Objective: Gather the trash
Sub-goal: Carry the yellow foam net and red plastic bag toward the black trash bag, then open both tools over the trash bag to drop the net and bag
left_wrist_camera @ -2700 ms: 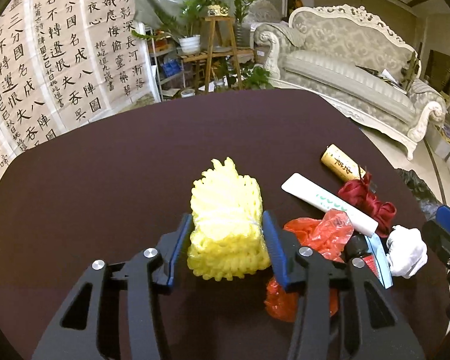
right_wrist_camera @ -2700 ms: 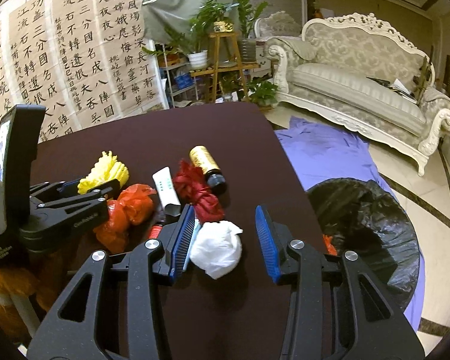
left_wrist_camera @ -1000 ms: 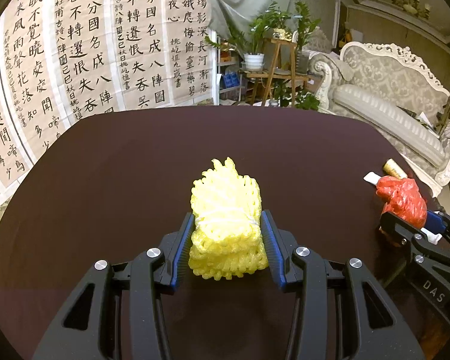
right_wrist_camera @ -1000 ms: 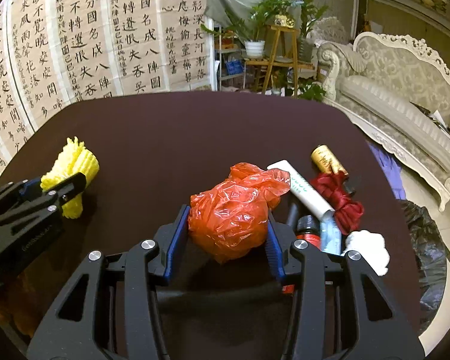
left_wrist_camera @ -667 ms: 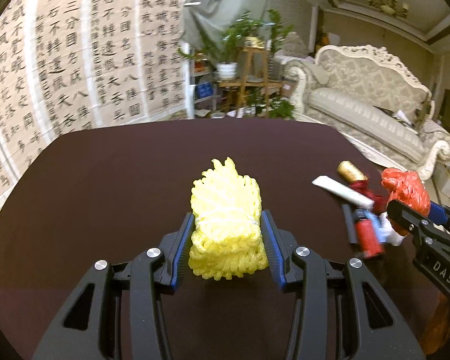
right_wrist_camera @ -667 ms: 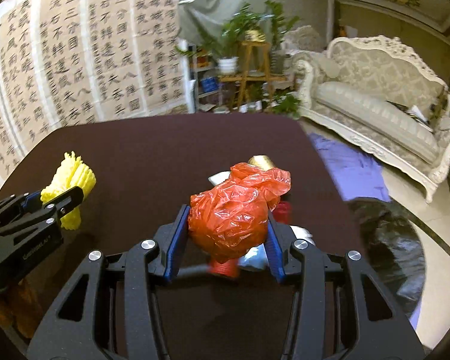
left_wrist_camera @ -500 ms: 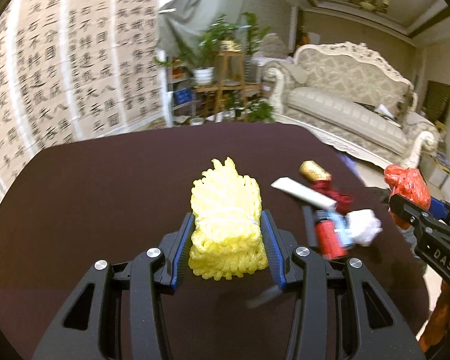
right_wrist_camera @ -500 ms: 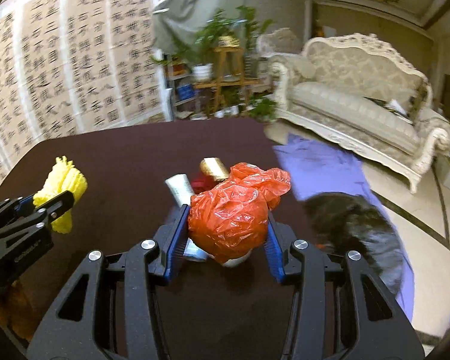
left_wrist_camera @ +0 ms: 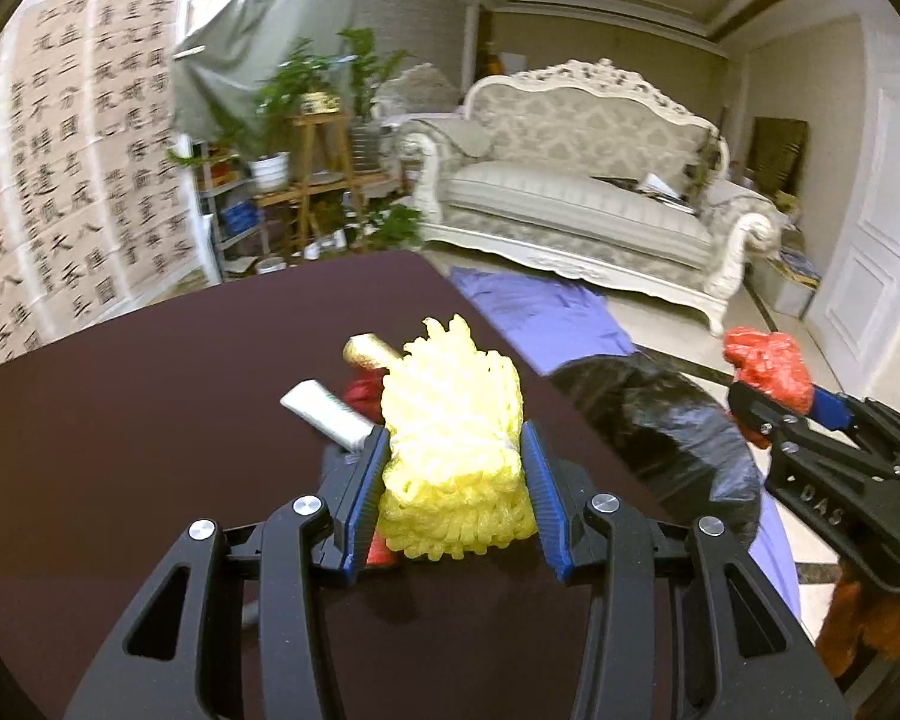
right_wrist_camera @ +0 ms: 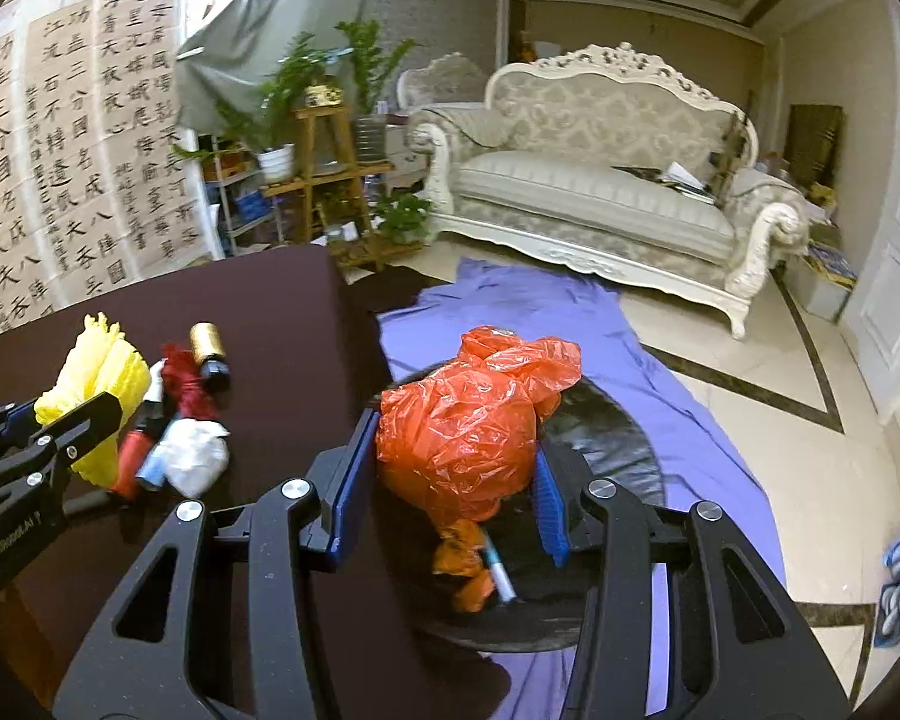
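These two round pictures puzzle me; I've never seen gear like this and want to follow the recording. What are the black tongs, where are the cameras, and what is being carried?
There is no robot here. A person holds a hand-held gripper in each hand, and a wide-angle camera on each one looks forward along its two fingers, hence the round, bent pictures.

In the left camera's picture, the left hand-held gripper is shut on a yellow foam net. In the right camera's picture, the right hand-held gripper is shut on a crumpled orange bag, above a black trash bag on the floor.

On the dark table lie a gold-capped bottle, a red cloth, a white wad and a few small tubes.
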Tool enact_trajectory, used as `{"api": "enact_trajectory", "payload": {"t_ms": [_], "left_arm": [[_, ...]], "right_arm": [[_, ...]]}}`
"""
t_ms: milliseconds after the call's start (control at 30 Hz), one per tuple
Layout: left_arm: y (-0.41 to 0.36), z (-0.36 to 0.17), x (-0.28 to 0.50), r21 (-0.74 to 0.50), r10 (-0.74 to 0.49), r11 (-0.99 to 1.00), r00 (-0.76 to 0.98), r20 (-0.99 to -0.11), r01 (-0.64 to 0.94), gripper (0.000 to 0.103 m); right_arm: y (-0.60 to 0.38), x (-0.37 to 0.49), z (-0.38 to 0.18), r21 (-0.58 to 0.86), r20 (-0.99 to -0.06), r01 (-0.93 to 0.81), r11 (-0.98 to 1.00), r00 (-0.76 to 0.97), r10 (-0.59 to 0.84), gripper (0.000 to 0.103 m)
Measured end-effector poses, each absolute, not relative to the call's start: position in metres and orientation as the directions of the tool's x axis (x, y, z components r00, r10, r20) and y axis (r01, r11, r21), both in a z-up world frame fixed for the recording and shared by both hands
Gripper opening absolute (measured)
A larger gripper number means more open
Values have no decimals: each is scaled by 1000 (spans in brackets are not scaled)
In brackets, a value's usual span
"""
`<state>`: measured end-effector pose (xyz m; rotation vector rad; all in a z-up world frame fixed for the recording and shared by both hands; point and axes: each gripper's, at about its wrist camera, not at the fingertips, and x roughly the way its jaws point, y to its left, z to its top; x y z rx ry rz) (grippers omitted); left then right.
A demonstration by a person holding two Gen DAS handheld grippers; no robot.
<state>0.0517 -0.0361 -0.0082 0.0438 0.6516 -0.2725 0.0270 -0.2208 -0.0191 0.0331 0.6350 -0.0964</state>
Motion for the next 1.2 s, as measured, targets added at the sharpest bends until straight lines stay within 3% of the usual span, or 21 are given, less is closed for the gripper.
{"api": "enact_trajectory", "payload": {"t_ms": [600,700,800,967,1200], "left_arm": [[-118,-35,91,16,-247,941,716,-653,338,45],[-126,-39,97,24,-242,939,707,-665,344,49],[-128,-42,100,15,-244,939,697,-674,344,66],[-130,-45,100,16,-242,939,693,-679,344,72],[-130,-44,100,11,-243,940,692,-679,341,74]], "right_arm": [[-279,54,-41,33,-621,145,989,778,-94,46],[-282,56,-42,32,-616,162,986,780,-108,57],[-289,57,-43,46,-614,180,983,781,-114,58],[-297,57,-47,55,-621,203,978,774,-126,58],[-301,50,-49,67,-625,217,974,770,-128,58]]}}
